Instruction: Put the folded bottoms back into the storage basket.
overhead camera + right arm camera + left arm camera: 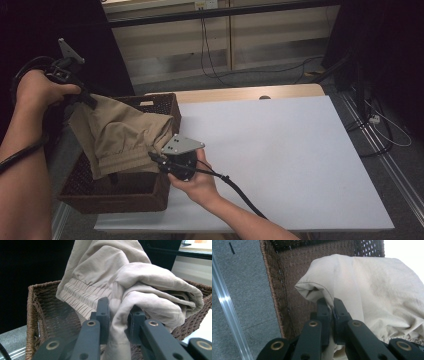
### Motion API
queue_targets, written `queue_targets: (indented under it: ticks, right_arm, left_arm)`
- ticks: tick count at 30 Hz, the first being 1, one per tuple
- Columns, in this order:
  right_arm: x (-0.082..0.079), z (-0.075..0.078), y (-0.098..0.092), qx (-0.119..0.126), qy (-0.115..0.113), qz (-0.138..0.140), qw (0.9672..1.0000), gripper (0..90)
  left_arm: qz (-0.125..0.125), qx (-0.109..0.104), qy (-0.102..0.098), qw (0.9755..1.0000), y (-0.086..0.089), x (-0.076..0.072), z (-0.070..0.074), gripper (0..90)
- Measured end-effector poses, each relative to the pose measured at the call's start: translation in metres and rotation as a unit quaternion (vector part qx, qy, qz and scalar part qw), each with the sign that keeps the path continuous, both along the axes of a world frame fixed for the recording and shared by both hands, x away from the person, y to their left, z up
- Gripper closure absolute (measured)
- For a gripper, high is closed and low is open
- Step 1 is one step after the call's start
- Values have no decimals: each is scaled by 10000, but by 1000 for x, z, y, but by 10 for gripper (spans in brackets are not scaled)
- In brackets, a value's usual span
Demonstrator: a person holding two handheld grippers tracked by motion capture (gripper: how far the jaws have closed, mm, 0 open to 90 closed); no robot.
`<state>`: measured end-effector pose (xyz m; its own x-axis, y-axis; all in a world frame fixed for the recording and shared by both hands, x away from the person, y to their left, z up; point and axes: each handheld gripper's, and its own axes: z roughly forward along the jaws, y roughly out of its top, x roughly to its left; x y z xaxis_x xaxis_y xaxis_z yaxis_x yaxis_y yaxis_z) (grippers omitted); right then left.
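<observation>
**Beige garment held over the basket by both grippers**

In the high view, the beige garment (pixel 122 137) hung at the left of the frame, above the dark woven basket (pixel 150 195), which sat on the left edge of the white tabletop (pixel 280 160). The left gripper (pixel 82 95), at the upper left, had its jaws pressed together on a thin fold of the cloth; the left gripper view showed the hemmed edge (pixel 312 288) just above the jaws. The right gripper (pixel 159 156), at the centre of the frame, pinched a thicker bunch of fabric beside the gathered elastic band (pixel 82 293), with the basket wall (pixel 33 312) behind.
</observation>
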<state>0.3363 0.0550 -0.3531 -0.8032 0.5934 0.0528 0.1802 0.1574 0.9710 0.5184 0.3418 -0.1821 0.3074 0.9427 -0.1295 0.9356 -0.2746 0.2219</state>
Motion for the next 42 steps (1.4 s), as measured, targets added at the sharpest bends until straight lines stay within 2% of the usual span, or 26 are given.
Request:
queue_targets:
  ticks: [15,30,32,33,34,35,36,37,38,39,40,41,42]
  right_arm:
    - [1,-3,8,-46,18,48,10000,755]
    - [5,-9,22,-148,87,156,9997,748]
    - [6,-9,25,-166,89,179,9997,742]
    - [6,-10,26,-191,73,179,9996,727]
    - [7,-12,28,-381,9,163,9991,634]
    - [7,-12,29,-554,-10,87,9984,499]
    - [7,-13,28,-777,-25,19,9970,418]
    - [7,-13,26,-903,4,-25,9959,376]
    - [7,-12,22,-876,27,-13,9961,320]
    - [6,-10,17,-763,72,10,9971,277]
    - [5,-6,12,-686,71,25,9976,252]
    - [4,-2,3,-705,-31,-68,9975,219]
    - [4,-2,3,-705,-31,-68,9975,219]
  left_arm:
    - [91,-4,-13,10000,6,3,-3,864]
    - [200,-10,-19,9998,25,7,-11,864]
    - [159,49,-85,9998,27,8,-13,863]
    - [158,84,-270,9995,28,8,-17,859]
    - [190,128,-398,9989,29,8,-20,807]
    - [283,216,-458,9983,30,8,-26,624]
    - [274,319,-538,9977,32,8,-29,405]
    - [258,404,-724,9962,32,7,-31,307]
    - [188,408,-769,9960,33,5,-31,306]
    - [192,311,-803,9961,33,4,-32,284]
    - [170,281,-827,9960,33,3,-32,250]
    - [89,295,-872,9957,29,0,-31,224]
    - [89,295,-872,9957,29,0,-31,220]
